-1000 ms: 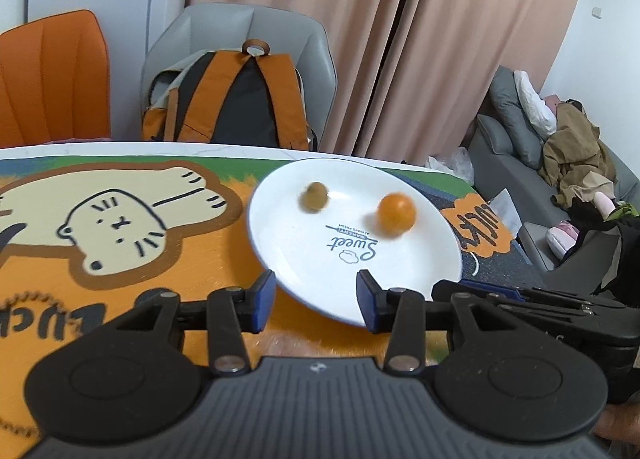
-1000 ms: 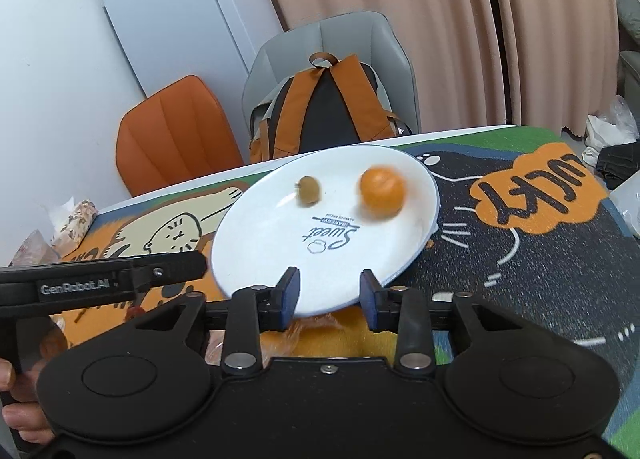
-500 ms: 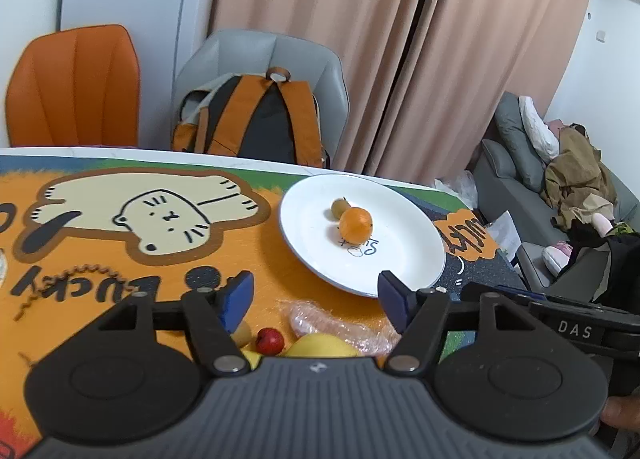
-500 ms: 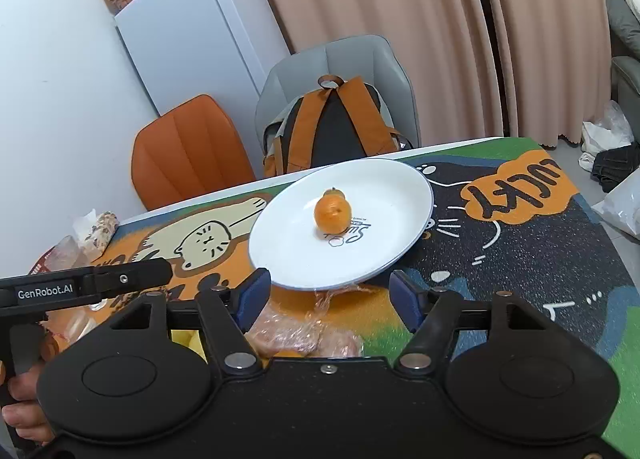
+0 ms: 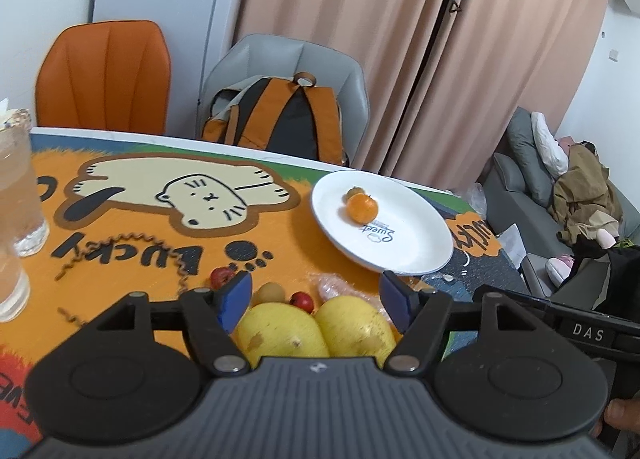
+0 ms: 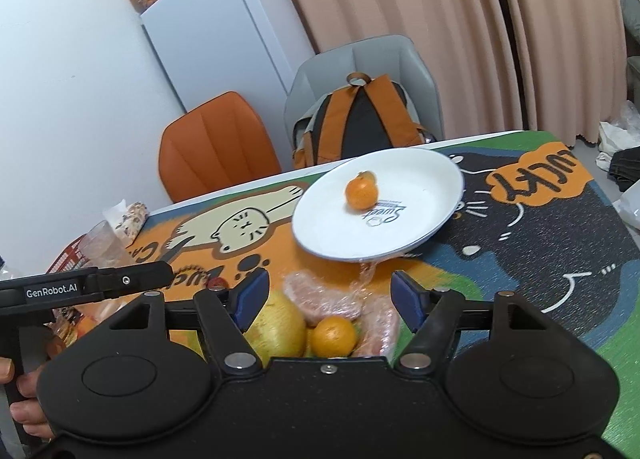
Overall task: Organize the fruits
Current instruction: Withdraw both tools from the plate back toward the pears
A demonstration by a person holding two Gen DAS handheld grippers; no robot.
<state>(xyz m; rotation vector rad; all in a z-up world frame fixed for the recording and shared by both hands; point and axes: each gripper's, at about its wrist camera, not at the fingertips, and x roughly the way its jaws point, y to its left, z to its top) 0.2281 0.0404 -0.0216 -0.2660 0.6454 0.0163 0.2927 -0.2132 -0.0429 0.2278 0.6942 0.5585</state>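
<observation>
Left gripper and right gripper are angled downward over the table's fruit pile, fingers spread wide, nothing gripped. A tangerine is seen on the white plate at 1 o'clock.

My two fisheye views are evenly lit by soft indoor light, with faint shadows under the white plate. Edges bow strongly, bending the curtains. The right view is slightly blurred; corners go black.
</observation>
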